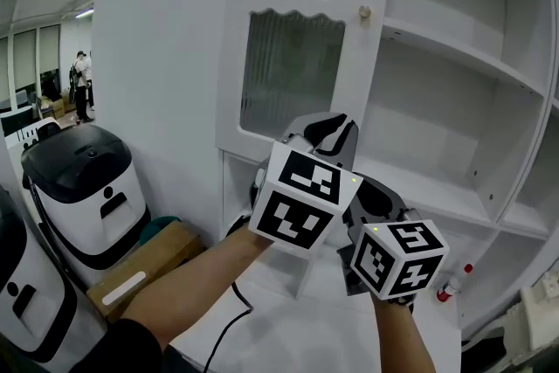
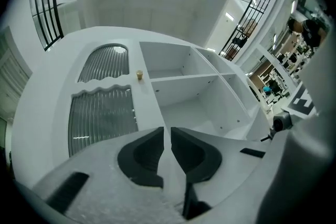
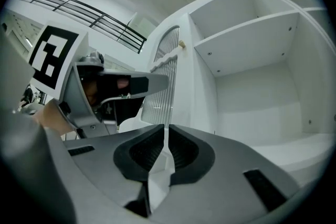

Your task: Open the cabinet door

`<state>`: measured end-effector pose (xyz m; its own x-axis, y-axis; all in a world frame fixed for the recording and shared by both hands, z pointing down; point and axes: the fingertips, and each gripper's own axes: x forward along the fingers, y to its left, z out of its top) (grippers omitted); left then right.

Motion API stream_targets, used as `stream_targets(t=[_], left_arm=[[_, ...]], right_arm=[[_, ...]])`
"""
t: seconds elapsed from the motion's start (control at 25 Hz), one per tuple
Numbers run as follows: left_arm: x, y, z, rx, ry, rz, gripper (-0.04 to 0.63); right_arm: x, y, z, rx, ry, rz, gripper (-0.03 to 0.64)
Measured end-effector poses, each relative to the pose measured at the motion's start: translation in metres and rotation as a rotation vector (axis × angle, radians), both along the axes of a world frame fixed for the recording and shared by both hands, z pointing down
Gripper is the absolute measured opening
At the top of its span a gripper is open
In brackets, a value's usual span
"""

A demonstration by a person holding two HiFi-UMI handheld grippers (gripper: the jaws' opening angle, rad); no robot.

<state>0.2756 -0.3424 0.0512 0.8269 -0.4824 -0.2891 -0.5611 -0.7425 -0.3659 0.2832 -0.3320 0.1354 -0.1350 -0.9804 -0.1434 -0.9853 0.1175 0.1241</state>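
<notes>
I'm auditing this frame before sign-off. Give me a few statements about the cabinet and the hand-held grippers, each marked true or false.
1. The left hand-held gripper and the right hand-held gripper both have their jaws together with nothing between them. True.
2. The left hand-held gripper is clamped on the door knob. False: it is apart from the knob, lower in the head view, and holds nothing.
3. The cabinet door has ribbed glass panels. True.
4. The shelves beside the door are stacked with plates. False: no plates stand on them.
</notes>
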Motion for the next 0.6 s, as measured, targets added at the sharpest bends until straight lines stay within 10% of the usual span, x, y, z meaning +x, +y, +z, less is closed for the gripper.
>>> stream_targets(t=[0.6], left_arm=[[0.008,-0.016,-0.084,0.183,0.071,0.057,0.087]], right_arm=[[0.007,-0.023,-0.025,0.049,0.009,0.075,0.021]])
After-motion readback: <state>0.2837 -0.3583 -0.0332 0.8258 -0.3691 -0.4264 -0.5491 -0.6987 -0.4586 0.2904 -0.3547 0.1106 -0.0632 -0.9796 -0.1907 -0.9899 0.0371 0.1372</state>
